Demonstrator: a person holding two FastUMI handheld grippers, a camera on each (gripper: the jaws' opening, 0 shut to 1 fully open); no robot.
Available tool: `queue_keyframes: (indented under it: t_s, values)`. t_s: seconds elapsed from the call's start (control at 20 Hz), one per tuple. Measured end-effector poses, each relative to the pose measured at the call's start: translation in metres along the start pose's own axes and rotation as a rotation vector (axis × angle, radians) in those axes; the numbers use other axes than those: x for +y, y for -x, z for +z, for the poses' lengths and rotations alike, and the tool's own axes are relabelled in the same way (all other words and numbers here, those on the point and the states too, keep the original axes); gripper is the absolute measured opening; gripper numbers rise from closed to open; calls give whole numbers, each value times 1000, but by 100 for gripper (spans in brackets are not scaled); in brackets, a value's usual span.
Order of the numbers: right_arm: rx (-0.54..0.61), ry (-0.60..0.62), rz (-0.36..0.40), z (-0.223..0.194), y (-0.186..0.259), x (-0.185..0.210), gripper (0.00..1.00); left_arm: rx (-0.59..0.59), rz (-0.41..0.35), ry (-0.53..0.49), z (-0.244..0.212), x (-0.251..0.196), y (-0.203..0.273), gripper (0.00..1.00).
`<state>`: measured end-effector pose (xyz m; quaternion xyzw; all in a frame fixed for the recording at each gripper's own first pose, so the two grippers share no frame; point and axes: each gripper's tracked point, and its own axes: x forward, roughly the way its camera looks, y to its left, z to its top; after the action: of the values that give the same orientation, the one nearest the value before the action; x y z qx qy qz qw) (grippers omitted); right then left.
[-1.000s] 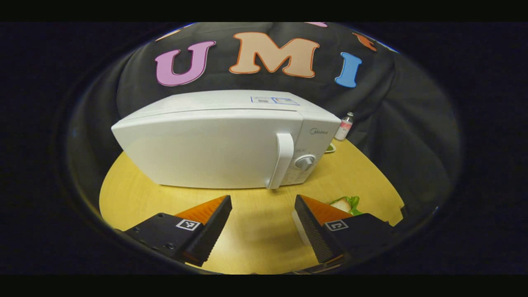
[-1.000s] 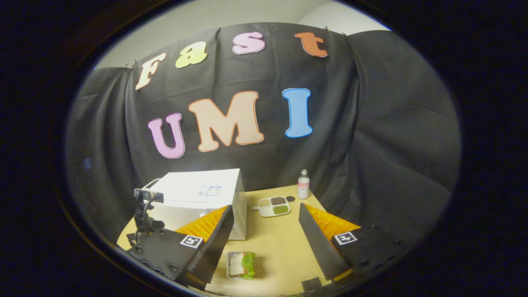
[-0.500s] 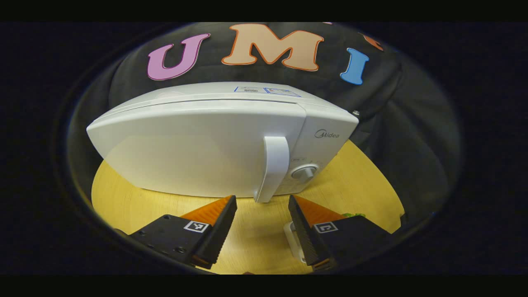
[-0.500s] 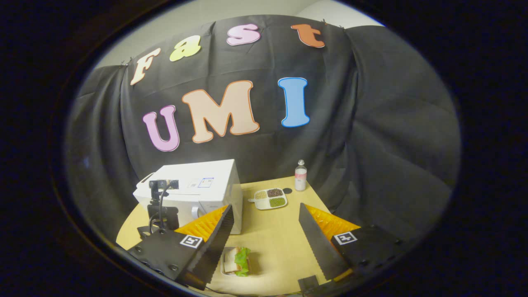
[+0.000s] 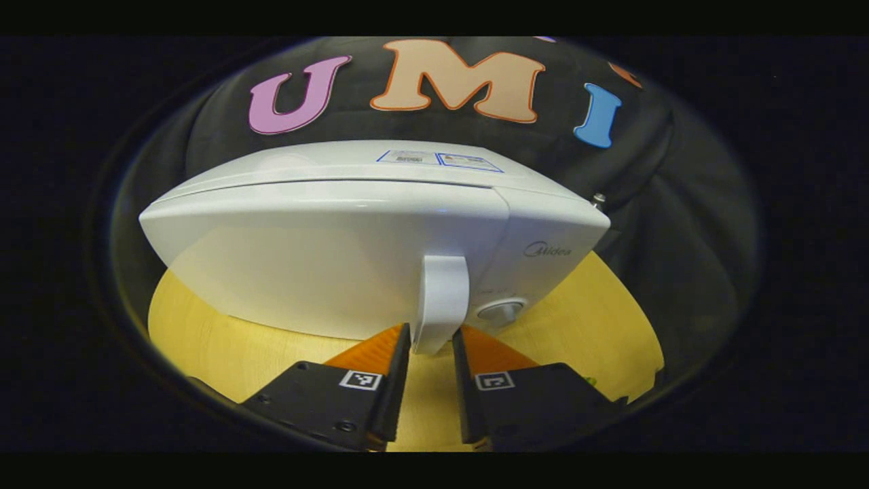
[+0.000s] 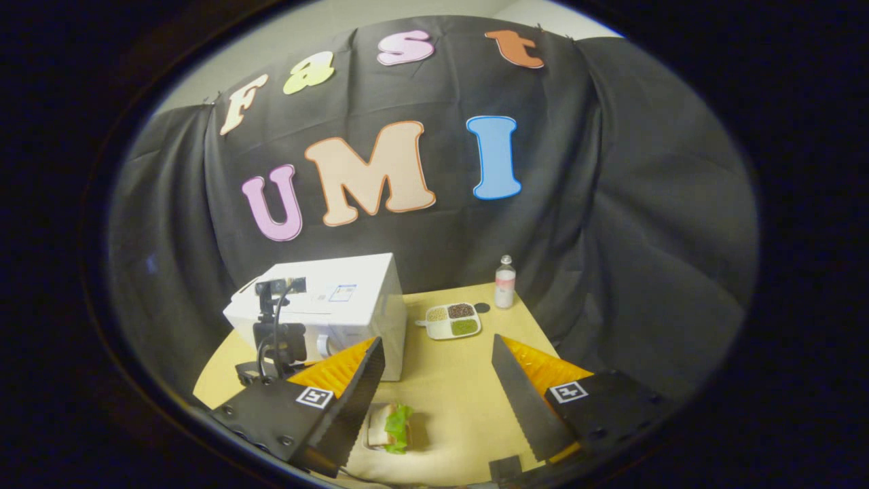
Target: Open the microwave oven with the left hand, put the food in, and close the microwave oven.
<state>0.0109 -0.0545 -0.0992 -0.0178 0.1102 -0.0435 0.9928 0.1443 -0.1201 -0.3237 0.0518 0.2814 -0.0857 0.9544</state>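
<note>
A white microwave oven stands on the round wooden table, its door closed. The door's upright white handle has its lower end between the fingers of my left gripper, which is shut on it from both sides. In the right gripper view the microwave sits at the table's left, with the left gripper in front of its door. The food, a sandwich with lettuce in a small tray, lies near the front edge. My right gripper hovers open above the table, right of the sandwich, holding nothing.
A divided plate of beans and a small bottle stand at the back of the table, right of the microwave. The dial sits right of the handle. Black cloth surrounds the table.
My left gripper moved in toward the microwave and narrowed from wide open onto the handle's lower end. The right gripper drifted slightly and stayed open.
</note>
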Motion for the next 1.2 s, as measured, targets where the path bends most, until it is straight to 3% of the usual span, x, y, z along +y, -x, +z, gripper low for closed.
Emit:
queue_keyframes:
  t_s: [0.35, 0.75, 0.9, 0.95, 1.2]
  values:
    - [3, -18, 15, 1, -5, -10, 92, -10, 13, -10, 1, 1, -5, 29]
    - [26, -23, 42, -9, -7, -21, 92, -13, 64, 12, 0, 3, -4, 10]
    - [42, -28, 64, -13, -6, -22, 92, -40, 82, 45, 0, 3, -3, 10]
    - [45, -32, 73, -15, -6, -22, 99, -51, 89, 49, 0, 3, -3, 10]
    - [93, -39, 112, -39, -2, -21, 99, -110, 101, 59, 1, 3, -3, 10]
